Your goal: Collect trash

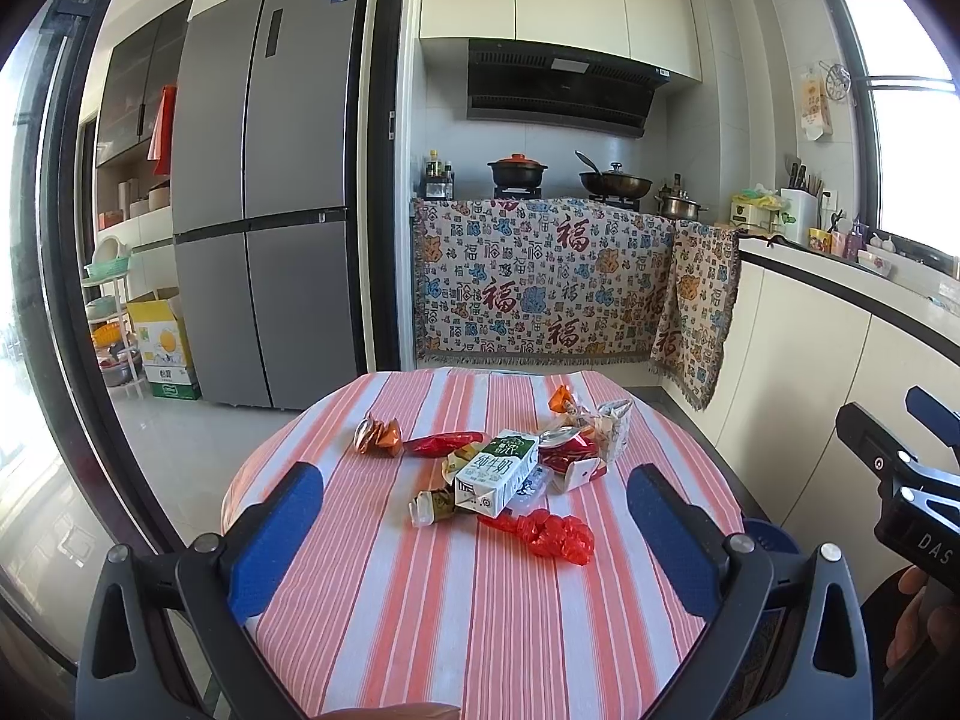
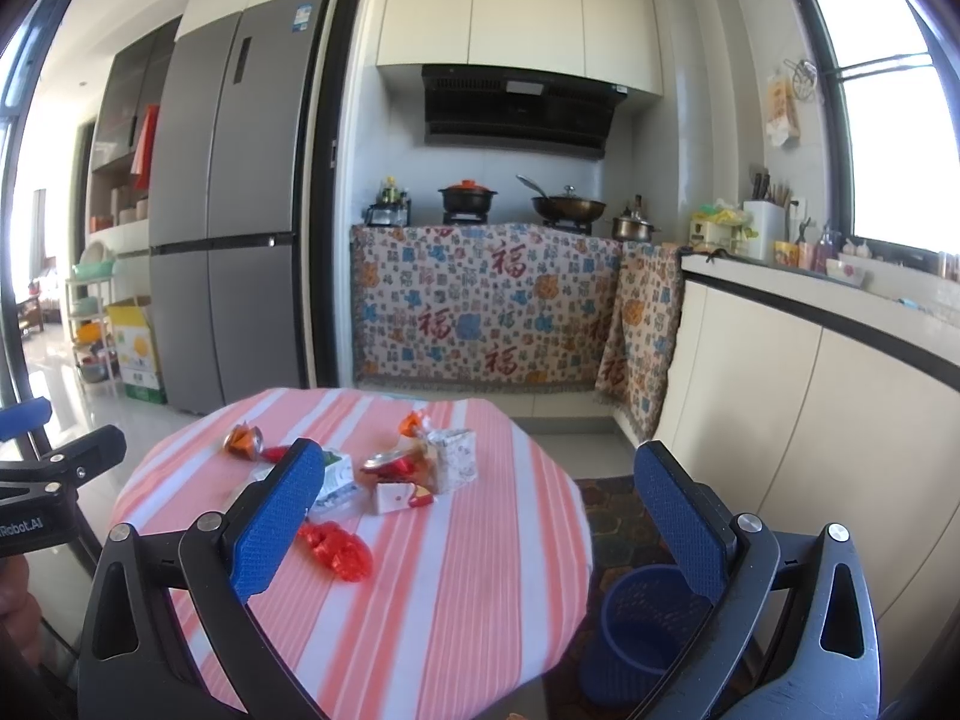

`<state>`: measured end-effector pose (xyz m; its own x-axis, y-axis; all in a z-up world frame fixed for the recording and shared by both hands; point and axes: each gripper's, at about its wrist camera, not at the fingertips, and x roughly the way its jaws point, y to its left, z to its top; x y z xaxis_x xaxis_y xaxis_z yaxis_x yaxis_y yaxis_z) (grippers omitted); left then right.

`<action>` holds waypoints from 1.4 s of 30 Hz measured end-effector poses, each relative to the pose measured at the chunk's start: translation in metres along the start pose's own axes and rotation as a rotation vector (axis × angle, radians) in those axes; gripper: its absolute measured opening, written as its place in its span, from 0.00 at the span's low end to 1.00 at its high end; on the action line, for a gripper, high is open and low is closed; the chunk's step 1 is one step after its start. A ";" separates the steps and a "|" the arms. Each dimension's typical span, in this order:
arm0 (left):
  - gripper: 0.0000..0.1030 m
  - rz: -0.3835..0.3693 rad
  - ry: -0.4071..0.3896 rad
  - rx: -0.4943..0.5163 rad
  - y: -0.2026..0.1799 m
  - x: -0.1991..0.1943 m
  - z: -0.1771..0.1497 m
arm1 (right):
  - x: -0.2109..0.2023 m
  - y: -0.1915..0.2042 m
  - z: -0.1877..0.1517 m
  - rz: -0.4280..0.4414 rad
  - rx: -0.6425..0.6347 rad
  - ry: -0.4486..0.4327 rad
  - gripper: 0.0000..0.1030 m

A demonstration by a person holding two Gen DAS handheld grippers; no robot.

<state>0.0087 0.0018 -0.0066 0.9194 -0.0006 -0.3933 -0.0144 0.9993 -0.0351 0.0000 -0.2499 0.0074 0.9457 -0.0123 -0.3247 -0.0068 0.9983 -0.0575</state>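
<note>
The trash sits bunched near the middle of your tabletop [image 1: 480, 630]: a milk carton [image 1: 495, 474] lying on its side, a crushed can [image 1: 567, 449] just right of it, a red plastic scrap [image 1: 555, 534] nearest you, and an orange wrapper [image 1: 378, 435] apart at far left. Both sets of tongs hang back over the near edge, likely so you can choose a first piece. Your left tongs [image 1: 474, 534] are spread wide and empty, framing the pile. Your right tongs [image 2: 480, 522] are equally wide and empty, placed further right, above the blue bin [image 2: 645, 624] on the floor, handy for drops.
</note>
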 end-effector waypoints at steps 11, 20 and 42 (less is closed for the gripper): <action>1.00 0.002 0.014 0.001 0.002 0.003 -0.005 | 0.000 0.000 -0.003 0.002 0.000 0.006 1.00; 1.00 0.016 0.044 0.004 0.009 0.010 -0.009 | 0.001 0.000 -0.006 0.006 -0.001 0.018 1.00; 1.00 -0.005 0.133 0.021 0.016 0.036 -0.024 | 0.015 0.008 -0.013 0.057 -0.007 0.077 1.00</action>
<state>0.0320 0.0168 -0.0432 0.8595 -0.0093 -0.5111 -0.0001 0.9998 -0.0183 0.0095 -0.2425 -0.0106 0.9159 0.0397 -0.3995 -0.0621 0.9971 -0.0432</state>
